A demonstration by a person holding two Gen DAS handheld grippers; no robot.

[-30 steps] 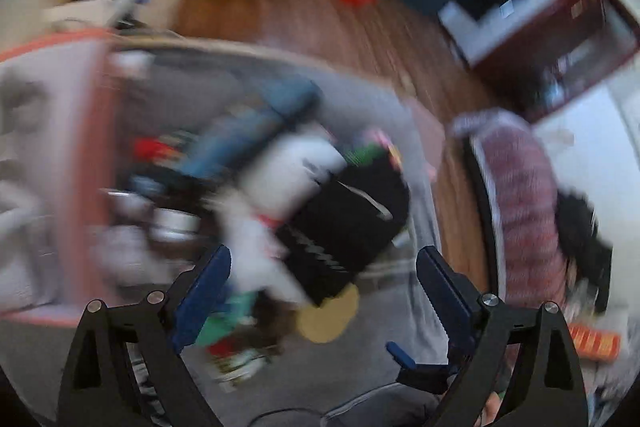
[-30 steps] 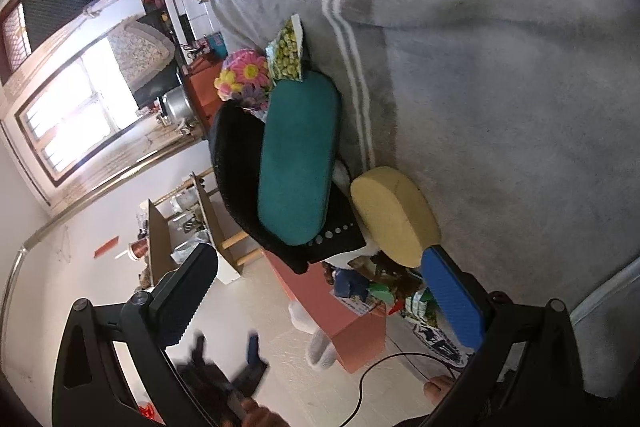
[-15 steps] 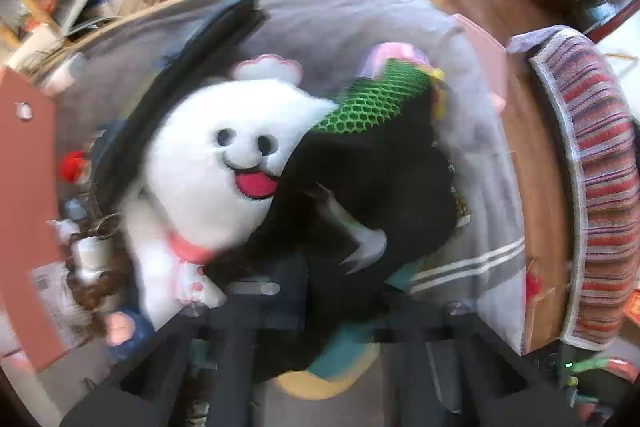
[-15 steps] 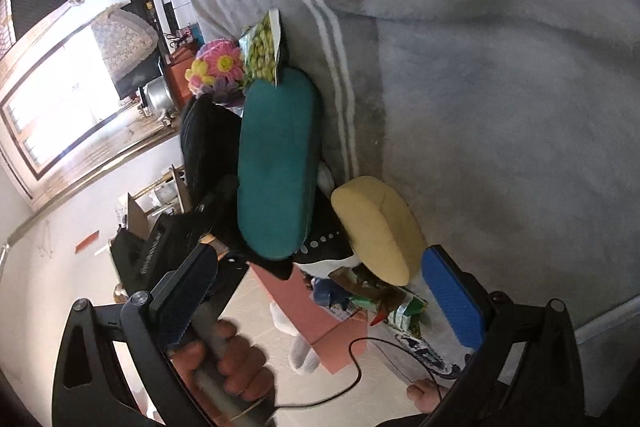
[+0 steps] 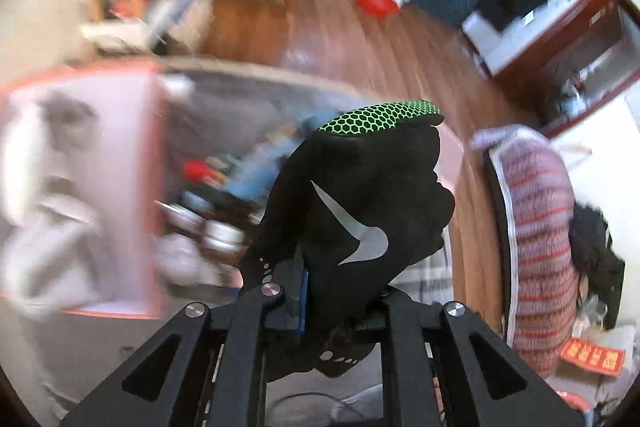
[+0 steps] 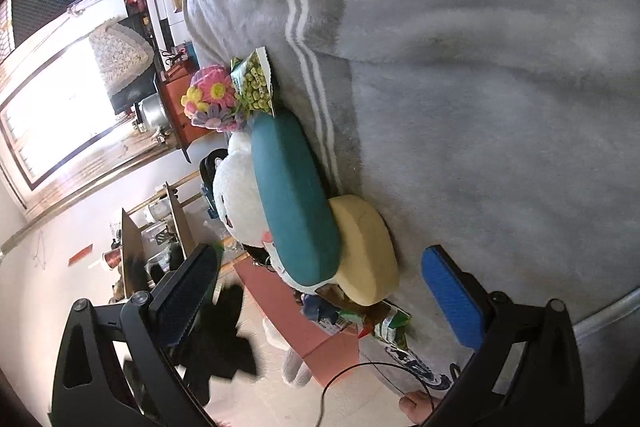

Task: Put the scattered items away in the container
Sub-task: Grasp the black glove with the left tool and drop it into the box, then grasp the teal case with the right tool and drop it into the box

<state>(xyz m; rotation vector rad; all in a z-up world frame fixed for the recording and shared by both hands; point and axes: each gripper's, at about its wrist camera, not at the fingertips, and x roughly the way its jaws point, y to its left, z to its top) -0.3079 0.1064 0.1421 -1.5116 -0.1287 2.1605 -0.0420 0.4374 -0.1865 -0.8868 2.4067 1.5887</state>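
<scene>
My left gripper (image 5: 320, 303) is shut on a black glove (image 5: 360, 211) with a green honeycomb cuff and a silver swoosh, and holds it up in the air. The same glove shows as a dark blur (image 6: 224, 339) low in the right wrist view. My right gripper (image 6: 320, 255) stands open over a pile on the grey blanket (image 6: 480, 67): a teal case (image 6: 292, 195), a round yellow pad (image 6: 368, 247), a white plush toy (image 6: 236, 195), a knitted flower piece (image 6: 212, 99) and a green pea packet (image 6: 256, 83). A pink box (image 5: 80, 167) lies blurred at the left.
The blanket drops off beside the pile, and the pink box edge (image 6: 312, 331) holds small packets below it. A striped cushion (image 5: 536, 227) stands to the right on the wooden floor (image 5: 360, 47). A cable (image 6: 360, 371) and a finger (image 6: 412, 407) are near the bottom.
My left gripper shut on the black glove and lifted it off the pile, so the white plush is uncovered. The right gripper kept still and open.
</scene>
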